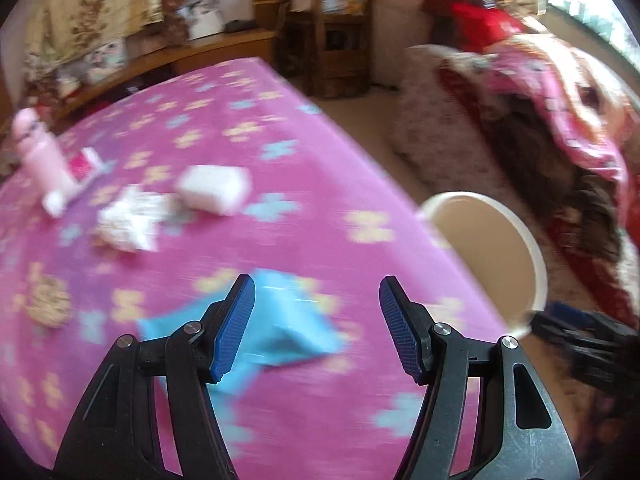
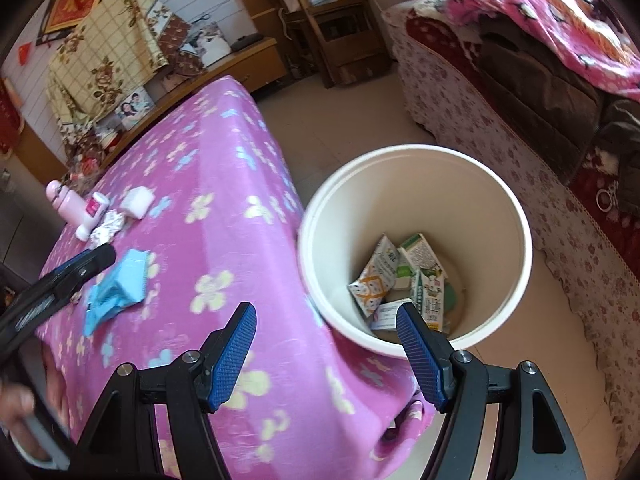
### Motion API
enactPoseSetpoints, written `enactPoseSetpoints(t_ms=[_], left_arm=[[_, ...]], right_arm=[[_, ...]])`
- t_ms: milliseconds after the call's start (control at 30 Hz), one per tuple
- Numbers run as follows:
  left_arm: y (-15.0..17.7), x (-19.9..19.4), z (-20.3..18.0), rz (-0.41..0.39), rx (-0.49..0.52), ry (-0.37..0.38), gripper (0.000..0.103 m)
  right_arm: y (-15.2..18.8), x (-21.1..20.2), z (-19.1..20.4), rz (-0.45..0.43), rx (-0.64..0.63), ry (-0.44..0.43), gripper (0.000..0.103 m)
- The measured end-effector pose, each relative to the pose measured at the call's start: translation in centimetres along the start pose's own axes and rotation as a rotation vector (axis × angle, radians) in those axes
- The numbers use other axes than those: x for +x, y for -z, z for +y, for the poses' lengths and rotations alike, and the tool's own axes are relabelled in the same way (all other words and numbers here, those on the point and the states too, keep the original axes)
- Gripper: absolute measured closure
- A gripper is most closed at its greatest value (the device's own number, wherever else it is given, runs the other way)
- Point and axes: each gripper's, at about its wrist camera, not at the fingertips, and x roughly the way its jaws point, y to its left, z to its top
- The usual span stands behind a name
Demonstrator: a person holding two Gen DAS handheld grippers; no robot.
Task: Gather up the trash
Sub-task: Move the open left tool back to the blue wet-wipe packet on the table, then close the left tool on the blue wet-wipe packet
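Observation:
A crumpled blue wrapper (image 1: 280,320) lies on the pink flowered table, just in front of my open, empty left gripper (image 1: 316,324); it also shows in the right wrist view (image 2: 120,288). A white box (image 1: 214,188) and crumpled white paper (image 1: 128,220) lie farther back. The cream bin (image 2: 516,224) stands on the floor by the table's right edge and holds several cartons (image 2: 400,276). My right gripper (image 2: 326,352) is open and empty, above the table corner beside the bin. The left gripper (image 2: 76,268) shows at the left near the blue wrapper.
A pink bottle (image 1: 40,156) and a red-white packet (image 1: 84,164) stand at the table's far left. A round biscuit-like item (image 1: 48,304) lies at left. A sofa with pink blanket (image 2: 560,40) is right of the bin. Wooden shelves (image 2: 320,20) stand behind.

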Motion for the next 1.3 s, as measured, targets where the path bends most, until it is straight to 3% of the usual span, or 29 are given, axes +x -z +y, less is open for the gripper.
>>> enactPoseSetpoints(t_ms=[133,300,400,733,800,900,1033,1300], left_arm=[[-0.4,1.6,5.7,0.022,-0.117,-0.059,0.039],[1.2,4.0,10.7,0.118,-0.242,0.001,0.04],[2.8,3.8,11.0,0.15,-0.261,0.135,0.039],[5.5,-0.7,6.9,0.184,-0.141,0.417,0.036],[5.4,-1.1,5.7,0.18,-0.095,0.417,0.03],[5.1,-1.2,4.0,0.163,-0.038,0.365,0.03],[4.2,-0.5,2.8,0.165,-0.004,0.38,0.03],[3.2,-0.2,1.5,0.149,0.115,0.307,0.03]], right_arm=[[-0.1,-0.3,2.2,-0.002,-0.045,-0.028,0.032],[0.2,0.1,4.3,0.013,-0.09,-0.045,0.032],[0.3,0.3,4.7,0.02,-0.097,-0.049,0.032],[0.5,1.0,5.1,0.039,-0.092,-0.056,0.032],[0.6,1.0,5.0,0.04,-0.09,-0.056,0.032],[0.6,1.0,5.0,0.043,-0.081,-0.06,0.031],[0.7,1.0,4.9,0.047,-0.082,-0.054,0.031],[0.6,0.8,3.8,0.039,-0.05,-0.053,0.031]])
